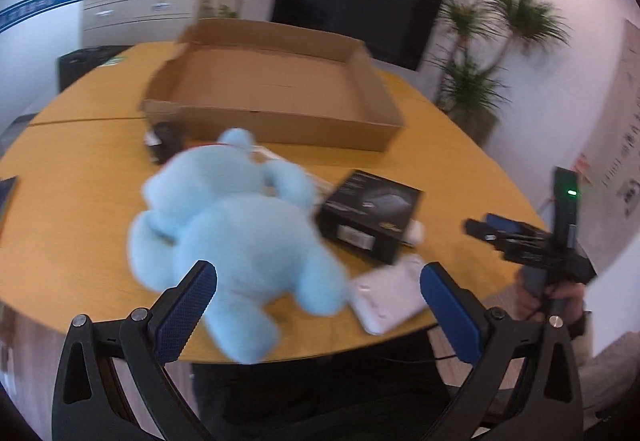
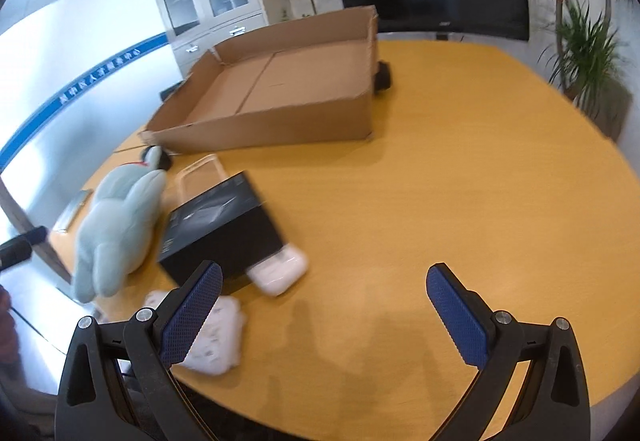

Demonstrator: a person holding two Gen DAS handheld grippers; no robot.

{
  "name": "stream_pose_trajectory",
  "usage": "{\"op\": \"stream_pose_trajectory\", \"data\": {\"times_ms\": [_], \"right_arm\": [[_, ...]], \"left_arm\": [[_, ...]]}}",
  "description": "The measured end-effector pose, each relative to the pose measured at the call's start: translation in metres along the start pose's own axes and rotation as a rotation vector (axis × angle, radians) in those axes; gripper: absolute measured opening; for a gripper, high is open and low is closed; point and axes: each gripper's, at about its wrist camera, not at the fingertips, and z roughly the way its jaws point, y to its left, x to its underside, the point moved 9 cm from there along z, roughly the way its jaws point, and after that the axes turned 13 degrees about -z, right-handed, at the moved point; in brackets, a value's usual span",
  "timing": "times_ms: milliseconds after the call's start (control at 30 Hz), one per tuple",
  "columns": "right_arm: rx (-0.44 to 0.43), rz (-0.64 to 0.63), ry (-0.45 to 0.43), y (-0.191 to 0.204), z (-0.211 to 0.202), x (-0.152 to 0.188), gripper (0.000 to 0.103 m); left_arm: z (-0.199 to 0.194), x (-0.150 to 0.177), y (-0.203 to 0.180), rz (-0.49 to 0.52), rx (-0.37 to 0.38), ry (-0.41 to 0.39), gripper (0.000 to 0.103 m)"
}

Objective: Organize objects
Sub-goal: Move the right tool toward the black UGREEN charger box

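while our left gripper (image 1: 318, 315) and right gripper (image 2: 324, 315) both hang spread and empty, the fluffy pale blue plush toy (image 1: 236, 241) lies nearest, a black rectangular carton (image 1: 370, 215) at its 3 o'clock, the shallow open cardboard box (image 1: 276, 121) beyond at 12.

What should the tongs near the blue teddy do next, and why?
Probably ease the left tongs forward and down around the blue teddy. They are open, the teddy lies right in front of them on the table, and the cardboard box behind looks empty, ready for it.
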Motion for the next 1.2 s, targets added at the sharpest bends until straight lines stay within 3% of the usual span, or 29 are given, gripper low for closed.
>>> {"op": "stream_pose_trajectory", "data": {"times_ms": [233,433,667,900,1033,1200], "right_arm": [[-0.114,0.125,0.023,0.020,0.011,0.017,0.103],[-0.127,0.132,-0.009,0.040,0.016,0.013,0.102],[-0.128,0.066,-0.062,0.066,0.030,0.000,0.091],[-0.090,-0.106,-0.058,0.094,0.054,-0.005,0.087],[-0.014,-0.184,-0.021,0.085,0.070,-0.011,0.081],[-0.012,-0.178,0.017,0.058,0.083,-0.018,0.078]], "left_arm": [[0.017,-0.004,-0.049,0.138,0.095,0.091,0.102],[0.053,-0.026,-0.059,0.190,0.070,0.185,0.102],[0.095,-0.057,-0.056,0.162,0.061,0.296,0.102],[0.129,-0.069,-0.026,-0.031,0.105,0.486,0.102],[0.135,-0.066,-0.010,-0.070,0.118,0.551,0.102],[0.140,-0.059,-0.007,-0.069,0.132,0.601,0.102]]}}
